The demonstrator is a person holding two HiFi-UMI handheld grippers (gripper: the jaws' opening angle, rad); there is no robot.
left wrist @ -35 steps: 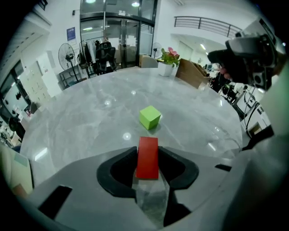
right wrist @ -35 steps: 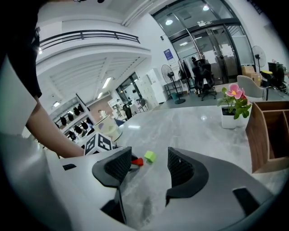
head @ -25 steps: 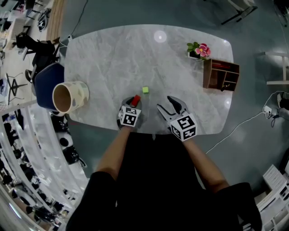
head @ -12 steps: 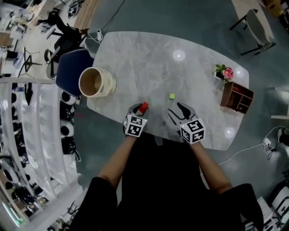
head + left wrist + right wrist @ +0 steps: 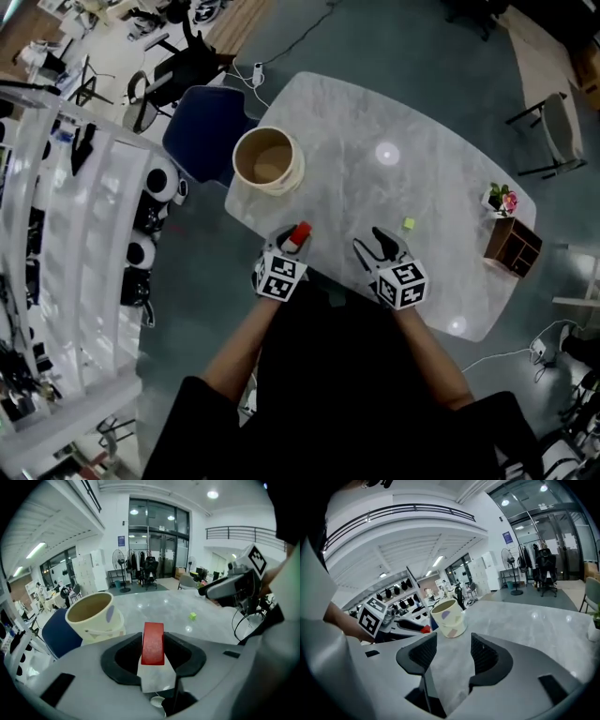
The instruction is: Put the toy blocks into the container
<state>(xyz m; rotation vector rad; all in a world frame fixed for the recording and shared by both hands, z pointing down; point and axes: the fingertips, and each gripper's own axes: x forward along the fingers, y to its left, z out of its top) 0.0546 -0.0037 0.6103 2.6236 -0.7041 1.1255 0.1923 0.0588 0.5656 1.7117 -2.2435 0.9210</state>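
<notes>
Jutting out: slim red rectangular block [image 5: 153, 643]

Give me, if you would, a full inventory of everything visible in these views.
table: one, pale grey marble, centre
container: one, cream bucket, on the table's far left part
red block: one, red, clamped in the left gripper
green block: one, green, on the table just beyond the right gripper, untouched
chair: one, dark blue, beside the container
wooden organiser: one, brown, table's right end
flower pot: one, pink and green, next to the organiser
left gripper: one, grey, shut on the red block
right gripper: one, grey, open, empty
forearms: two, bare, below black sleeves
</notes>
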